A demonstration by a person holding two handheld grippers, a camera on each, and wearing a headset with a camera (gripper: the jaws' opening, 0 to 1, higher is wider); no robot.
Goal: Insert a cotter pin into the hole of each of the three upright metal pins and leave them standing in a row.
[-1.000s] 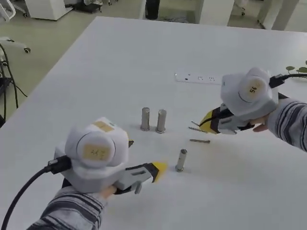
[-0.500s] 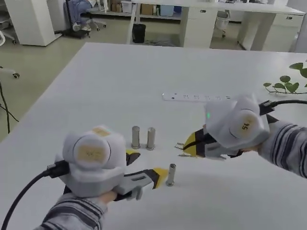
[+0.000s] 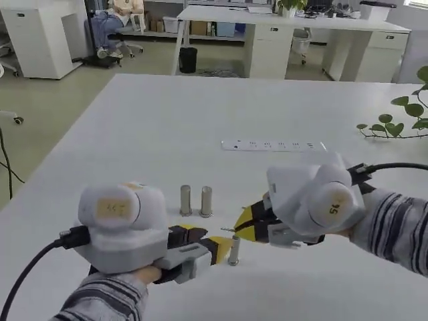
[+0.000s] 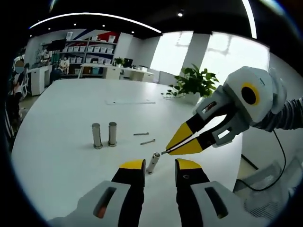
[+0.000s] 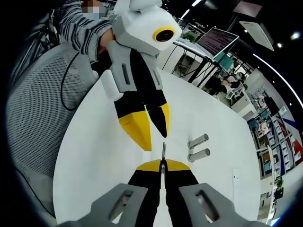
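Cotter pin (image 5: 163, 152) now nearer front pin (image 3: 234, 249)

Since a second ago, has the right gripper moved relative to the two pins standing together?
Yes. Against the standing pair of pins, the right gripper has come leftward and nearer the person; its tips now sit by the top of the lone pin.

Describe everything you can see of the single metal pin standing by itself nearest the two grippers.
The short grey metal cylinder pin is dull and smooth-sided. It stands upright on the white table, apart from the two matching pins behind it. It sits ahead of the left gripper, whose jaws are open, apparently untouched. The thin cotter pin clamped in the right gripper points at its top; contact cannot be told.
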